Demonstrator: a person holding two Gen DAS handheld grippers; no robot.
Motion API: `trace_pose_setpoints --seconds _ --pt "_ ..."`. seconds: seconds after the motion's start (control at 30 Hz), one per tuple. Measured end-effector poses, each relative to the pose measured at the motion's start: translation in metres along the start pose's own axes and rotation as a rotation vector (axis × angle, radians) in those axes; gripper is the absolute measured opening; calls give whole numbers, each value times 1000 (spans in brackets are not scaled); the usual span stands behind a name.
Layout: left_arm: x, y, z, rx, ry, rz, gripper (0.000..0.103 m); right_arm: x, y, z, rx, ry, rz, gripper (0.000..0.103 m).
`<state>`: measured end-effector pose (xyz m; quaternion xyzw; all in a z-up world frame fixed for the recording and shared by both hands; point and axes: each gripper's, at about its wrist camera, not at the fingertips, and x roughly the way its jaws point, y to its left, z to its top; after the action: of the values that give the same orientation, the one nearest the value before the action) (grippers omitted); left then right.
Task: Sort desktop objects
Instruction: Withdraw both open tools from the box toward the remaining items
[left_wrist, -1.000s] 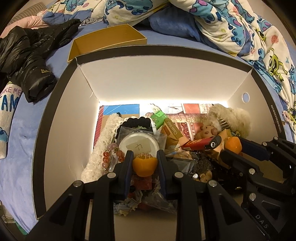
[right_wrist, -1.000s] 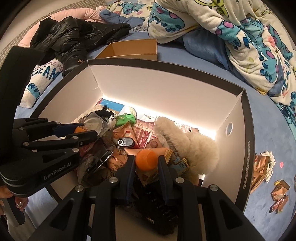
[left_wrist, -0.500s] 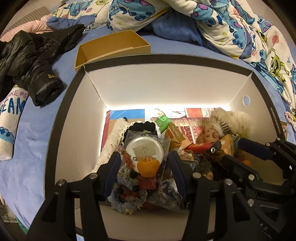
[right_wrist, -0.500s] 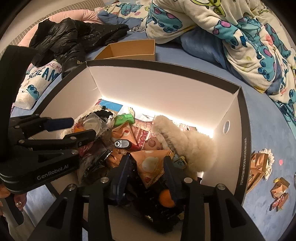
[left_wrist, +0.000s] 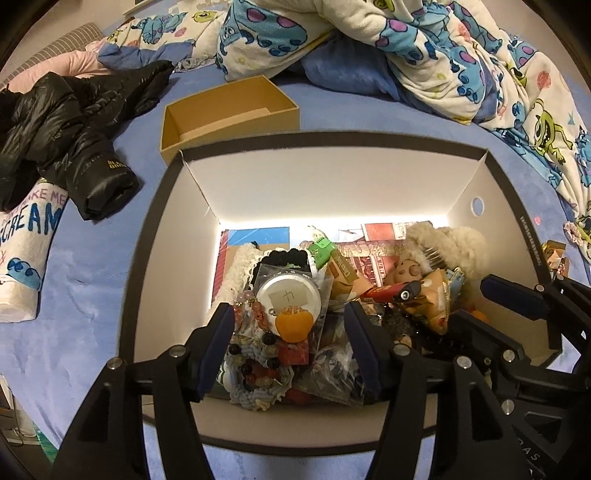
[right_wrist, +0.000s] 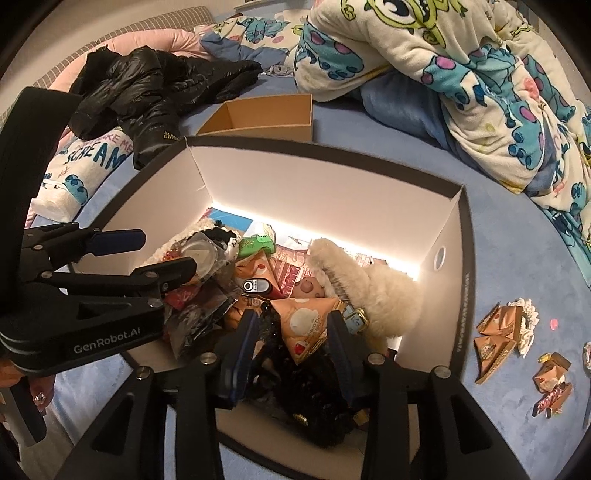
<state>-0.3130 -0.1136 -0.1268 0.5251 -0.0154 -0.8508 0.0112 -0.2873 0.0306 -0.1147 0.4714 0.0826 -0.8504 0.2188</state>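
Left gripper (left_wrist: 291, 332) spread wide, empty, above orange ball (left_wrist: 293, 322) in white box (left_wrist: 317, 177). Right gripper (right_wrist: 291, 332) parted, empty, over triangular snack packet (right_wrist: 308, 326).

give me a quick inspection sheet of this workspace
surface: blue bedcover, soft.
job's things: big white box packed with trinkets; orange ball on top; empty tan box behind.
clutter: snack packets loose on the cover beside the box.
grippers: left gripper and right gripper open over the pile, holding nothing.
cables: nothing seen.
surroundings: black jacket, cartoon blanket.
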Motion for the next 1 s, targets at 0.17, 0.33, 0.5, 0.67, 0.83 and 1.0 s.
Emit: trace_pose_setpoints --seconds 0.17,0.33,0.5,0.67,0.83,1.0 --pt "-16 -4 -1 2 -17 13 64 -16 -1 -1 -7 -26 1 39" --pt "-36 -7 -4 -6 -41 15 69 -35 -5 -5 -5 -61 4 39" --pt "-59 -23 -9 8 -75 6 69 -63 -16 -19 6 -111 6 39" --pt "-84 -58 -17 52 -112 -38 69 -89 -35 -41 36 -151 -5 39" --pt "-106 -118 -26 151 -148 -102 69 -115 -65 -71 70 -173 -46 39" --pt "-114 -182 -35 246 -166 -166 69 -139 -115 -108 146 -180 -104 39"
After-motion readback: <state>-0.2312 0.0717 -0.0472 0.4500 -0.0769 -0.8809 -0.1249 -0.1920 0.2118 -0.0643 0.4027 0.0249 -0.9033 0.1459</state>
